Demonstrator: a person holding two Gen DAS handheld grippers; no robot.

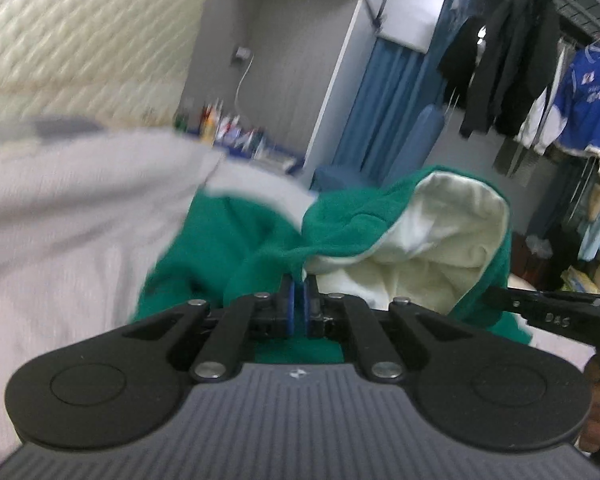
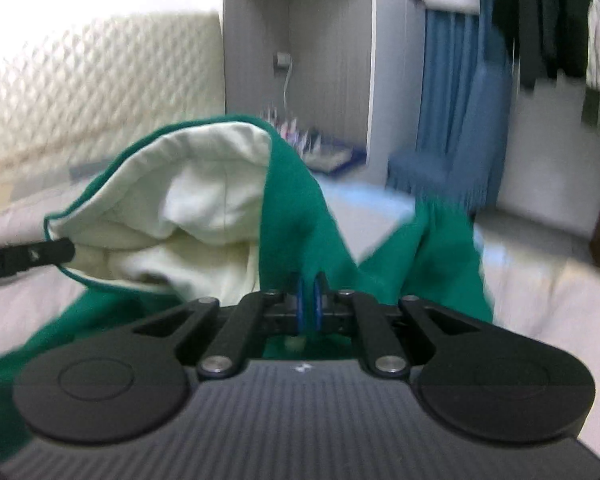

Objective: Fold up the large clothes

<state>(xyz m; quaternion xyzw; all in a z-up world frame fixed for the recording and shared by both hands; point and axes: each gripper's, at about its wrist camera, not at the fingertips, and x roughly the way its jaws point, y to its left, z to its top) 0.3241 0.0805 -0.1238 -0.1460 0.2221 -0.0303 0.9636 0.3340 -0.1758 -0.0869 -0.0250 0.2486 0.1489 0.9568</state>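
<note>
Green hooded garment [image 1: 236,248] with cream lining, pinched by both grippers above a pale bed [image 1: 60,260].
Left wrist view: left gripper [image 1: 299,300], blue pads closed tight on a green fold; cream hood lining [image 1: 440,240] bulges at right, where the right gripper's black finger also shows; hanging clothes [image 1: 540,80] behind. Right wrist view: right gripper [image 2: 308,304], jaws nearly together, clamped on green cloth [image 2: 300,216]; hood at left; blue curtain [image 2: 452,92] beyond.

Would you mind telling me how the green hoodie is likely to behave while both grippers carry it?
The green hoodie will probably stay floppy: it sags between the left gripper and right gripper. Its cream-lined hood gapes, so loose parts likely swing and trail.
</note>
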